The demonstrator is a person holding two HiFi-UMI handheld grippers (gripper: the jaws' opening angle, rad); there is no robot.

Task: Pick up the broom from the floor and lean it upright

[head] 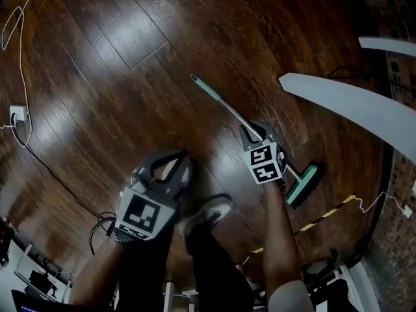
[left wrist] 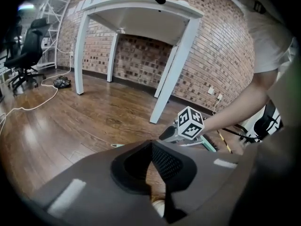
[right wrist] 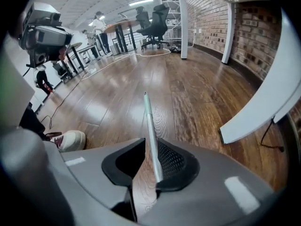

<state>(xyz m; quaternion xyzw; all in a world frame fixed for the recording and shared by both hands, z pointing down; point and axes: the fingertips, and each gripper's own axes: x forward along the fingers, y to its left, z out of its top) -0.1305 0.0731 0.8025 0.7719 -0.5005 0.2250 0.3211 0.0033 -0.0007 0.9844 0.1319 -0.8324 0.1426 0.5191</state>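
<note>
Your right gripper (right wrist: 149, 150) has its jaws spread, with the broom's handle (right wrist: 148, 121) running between them against one pad and clear of the other. Your left gripper (left wrist: 149, 160) is spread too, with only floor (left wrist: 70, 121) and your shoe (head: 209, 214) in its gap. The broom (head: 227, 109) lies flat on the floor, its green brush head (head: 303, 184) toward the white table (head: 351, 106)

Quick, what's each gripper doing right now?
Left gripper: open, empty.
Right gripper: open, broom handle between its jaws, not clamped.
</note>
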